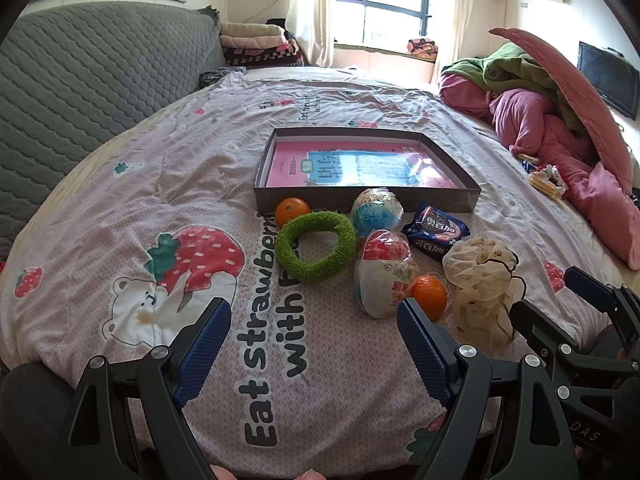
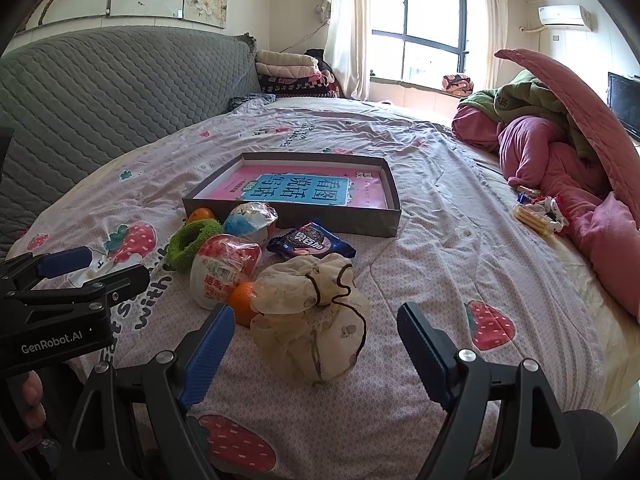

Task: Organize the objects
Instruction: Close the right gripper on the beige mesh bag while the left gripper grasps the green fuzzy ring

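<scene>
A shallow grey box [image 1: 472, 196] [image 2: 394, 216] with a pink and blue book inside lies on the bed. In front of it sit two oranges [image 1: 291, 209] [image 1: 429, 295], a green fuzzy ring [image 1: 316, 245] [image 2: 192, 240], a blue wrapped ball [image 1: 376, 212] [image 2: 250, 218], a red and white wrapped egg [image 1: 384, 272] [image 2: 224, 270], a dark cookie packet [image 1: 436, 232] [image 2: 310, 242] and a cream mesh scrunchie [image 1: 482, 284] [image 2: 314, 320]. My left gripper [image 1: 314, 312] stands open above the sheet, short of the pile. My right gripper [image 2: 316, 320] is open, with the scrunchie ahead between its fingers and not touched.
A grey quilted headboard [image 1: 80, 80] rises on the left. Pink and green bedding [image 1: 552, 120] is heaped on the right, with a biscuit pack [image 2: 532, 216] beside it. Folded blankets [image 1: 256, 44] sit at the far end by the window.
</scene>
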